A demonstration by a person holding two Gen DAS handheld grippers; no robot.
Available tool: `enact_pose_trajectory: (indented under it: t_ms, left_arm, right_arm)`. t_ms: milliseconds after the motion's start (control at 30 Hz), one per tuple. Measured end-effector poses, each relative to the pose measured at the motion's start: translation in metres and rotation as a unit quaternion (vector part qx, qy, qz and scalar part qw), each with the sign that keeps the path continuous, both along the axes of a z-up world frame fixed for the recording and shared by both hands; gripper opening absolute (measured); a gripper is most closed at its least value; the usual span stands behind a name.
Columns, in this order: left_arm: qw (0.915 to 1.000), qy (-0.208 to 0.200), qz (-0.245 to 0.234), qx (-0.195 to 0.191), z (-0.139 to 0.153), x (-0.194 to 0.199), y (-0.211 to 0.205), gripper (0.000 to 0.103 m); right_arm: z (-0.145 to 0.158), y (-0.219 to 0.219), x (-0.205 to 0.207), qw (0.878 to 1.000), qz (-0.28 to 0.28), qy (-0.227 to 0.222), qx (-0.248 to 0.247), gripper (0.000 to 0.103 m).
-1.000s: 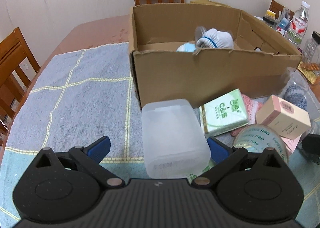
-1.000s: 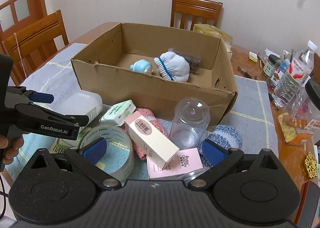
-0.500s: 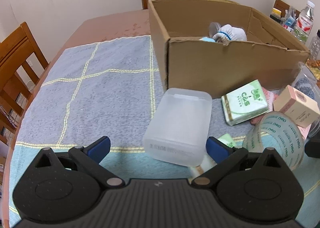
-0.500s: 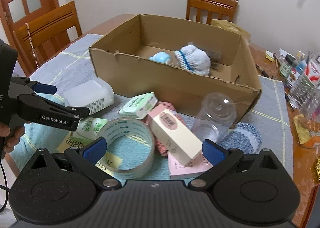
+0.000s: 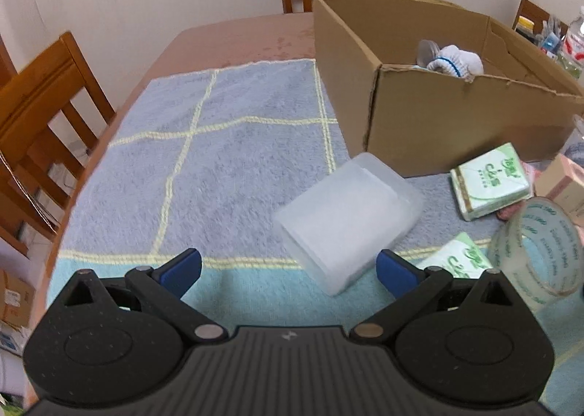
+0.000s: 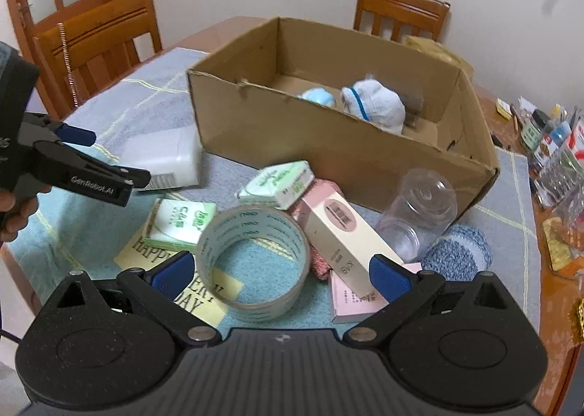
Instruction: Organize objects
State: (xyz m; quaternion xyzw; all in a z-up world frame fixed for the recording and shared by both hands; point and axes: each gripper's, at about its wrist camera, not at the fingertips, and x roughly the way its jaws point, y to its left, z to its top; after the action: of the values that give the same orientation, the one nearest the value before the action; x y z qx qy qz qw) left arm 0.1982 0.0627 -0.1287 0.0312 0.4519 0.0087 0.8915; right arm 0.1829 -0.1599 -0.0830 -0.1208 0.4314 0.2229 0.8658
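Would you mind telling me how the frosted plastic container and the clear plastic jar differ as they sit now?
The frosted plastic container is rectangular and cloudy; the clear plastic jar is round and see-through. The container lies flat on the cloth near the cardboard box corner, in front of the open left gripper; the jar lies tipped against the box front. Both look empty and remain outside the box.

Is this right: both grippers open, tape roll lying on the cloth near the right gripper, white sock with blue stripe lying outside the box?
Not quite. The white sock lies inside the cardboard box, as the right wrist view shows. The rest holds: left gripper and right gripper are open, and the tape roll lies on the cloth near the right gripper.
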Motion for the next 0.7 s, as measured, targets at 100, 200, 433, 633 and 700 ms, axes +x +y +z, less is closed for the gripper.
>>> enact_pose_trajectory:
  t_ms: [100, 200, 433, 633, 700]
  left_arm:
    - [0.9995, 0.007, -0.008, -0.03, 0.002, -0.008, -0.004, 0.102]
    - [0.9982, 0.013, -0.016, -0.057, 0.001, -0.013, -0.012, 0.102]
    - [0.9952, 0.028, -0.008, -0.093, -0.011, -0.007, -0.035, 0.102]
    - [0.9943, 0.033, 0.034, -0.096, -0.021, 0.006, -0.046, 0.102]
    - [0.9933, 0.03, 0.047, -0.102, -0.022, 0.008, -0.048, 0.102]
  right_arm:
    - [-0.007, 0.002, 0.0, 1.0, 0.003, 0.015, 0.0, 0.103]
    - [-0.012, 0.007, -0.005, 1.0, 0.009, 0.018, -0.006, 0.103]
    - [-0.023, 0.009, -0.008, 0.999, 0.014, 0.033, -0.01, 0.103]
    - [-0.028, 0.008, -0.009, 0.999, 0.024, 0.034, -0.018, 0.103]
    - [-0.028, 0.006, -0.008, 0.999, 0.027, 0.034, -0.019, 0.103]
